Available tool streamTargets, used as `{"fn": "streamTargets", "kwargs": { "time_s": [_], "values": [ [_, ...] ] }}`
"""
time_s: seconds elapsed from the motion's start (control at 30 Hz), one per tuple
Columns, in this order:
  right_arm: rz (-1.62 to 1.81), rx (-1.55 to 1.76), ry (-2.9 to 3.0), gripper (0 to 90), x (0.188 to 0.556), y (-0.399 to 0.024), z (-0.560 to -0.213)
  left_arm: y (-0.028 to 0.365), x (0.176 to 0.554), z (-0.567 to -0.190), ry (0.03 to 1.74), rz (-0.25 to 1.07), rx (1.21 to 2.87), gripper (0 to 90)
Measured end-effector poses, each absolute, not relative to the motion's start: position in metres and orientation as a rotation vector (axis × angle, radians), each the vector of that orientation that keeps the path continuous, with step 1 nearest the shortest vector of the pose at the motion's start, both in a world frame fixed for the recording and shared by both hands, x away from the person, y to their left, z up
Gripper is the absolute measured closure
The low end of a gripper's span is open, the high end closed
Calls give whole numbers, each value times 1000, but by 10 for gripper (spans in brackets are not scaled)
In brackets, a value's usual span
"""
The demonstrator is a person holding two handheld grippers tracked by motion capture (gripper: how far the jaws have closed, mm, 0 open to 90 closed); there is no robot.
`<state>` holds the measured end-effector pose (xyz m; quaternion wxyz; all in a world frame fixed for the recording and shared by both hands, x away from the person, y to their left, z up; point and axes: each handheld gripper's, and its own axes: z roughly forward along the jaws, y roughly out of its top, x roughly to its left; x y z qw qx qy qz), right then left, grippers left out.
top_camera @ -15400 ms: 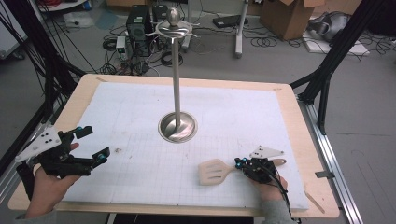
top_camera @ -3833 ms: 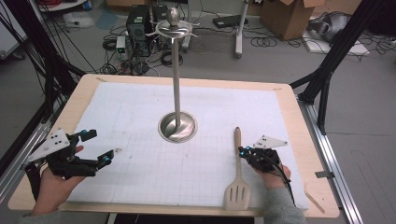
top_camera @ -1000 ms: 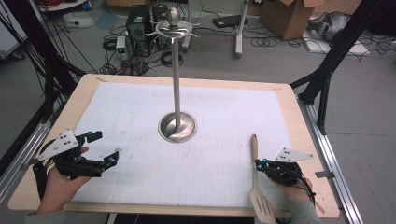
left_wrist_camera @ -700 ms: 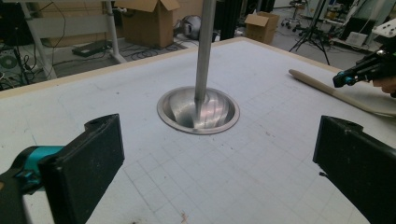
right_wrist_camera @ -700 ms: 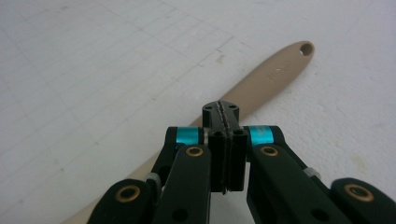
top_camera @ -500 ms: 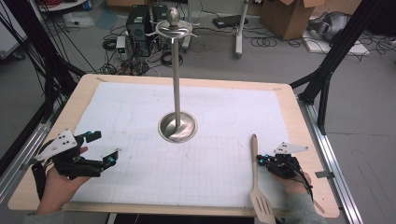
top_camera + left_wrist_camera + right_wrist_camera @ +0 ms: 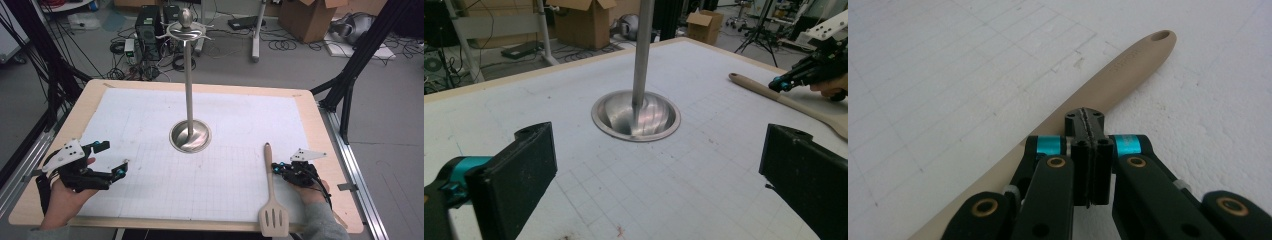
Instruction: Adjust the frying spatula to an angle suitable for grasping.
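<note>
Right gripper point(image 7: 1087, 122): jaws clenched together, pads pressed flat against each other with nothing between them, tips resting at the handle of a pale beige slotted spatula of wood or plastic point(image 7: 270, 192); whether the tips touch the handle cannot be told. In the right gripper view, handle running diagonally from the lower left, under the black linkage, up to a rounded end with a small hanging hole at the upper right. In the high view, right gripper point(image 7: 276, 167) just right of the upper part of the handle, the person's right hand point(image 7: 309, 187) behind it near the worktop's right edge.

Spatula lying flat on the white gridded paper sheet point(image 7: 150, 125), handle end pointing away from the person, slotted blade nearest the front edge of the light wooden worktop point(image 7: 90, 95) and partly over the paper's border.

Left gripper point(image 7: 122, 167): jaws released and spread wide, empty, aimed across the paper toward the middle, held in the person's left hand point(image 7: 65, 192) at the front left of the worktop, well apart from the spatula. In the left gripper view, two black pads point(image 7: 519, 175) low at either side, with bare grid paper between.

At the centre, upright metal stand with round dished steel base point(image 7: 190, 136), thin pole and hooked crown at top. Beyond the worktop, grey floor with cables, black computer tower point(image 7: 148, 27) and cardboard box point(image 7: 312, 17).
</note>
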<state>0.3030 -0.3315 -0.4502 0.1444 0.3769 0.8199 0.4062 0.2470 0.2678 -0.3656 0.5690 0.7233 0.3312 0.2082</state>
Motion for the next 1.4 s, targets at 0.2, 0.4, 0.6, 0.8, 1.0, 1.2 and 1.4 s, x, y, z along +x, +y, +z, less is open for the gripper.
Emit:
{"fn": "streamTargets", "kwargs": {
  "time_s": [0.2,0.4,0.6,0.8,1.0,1.2,1.4],
  "values": [
    [1188,1059,2375,900,311,-323,-450,269,247,-365,778,493,1692,24],
    [1199,1046,2390,900,317,-317,-450,269,246,-365,779,492,1692,24],
    [1208,1017,2417,900,322,-310,-450,271,246,-365,781,493,1688,24],
    [1221,997,2442,900,329,-304,-450,272,246,-364,783,496,1687,24],
    [1222,960,2459,900,335,-293,-450,273,244,-364,782,499,1683,24],
    [1232,936,2483,900,338,-289,-450,274,243,-365,790,502,1685,24],
    [1236,902,2504,900,341,-283,-450,274,241,-364,792,508,1685,24]
  ]
}}
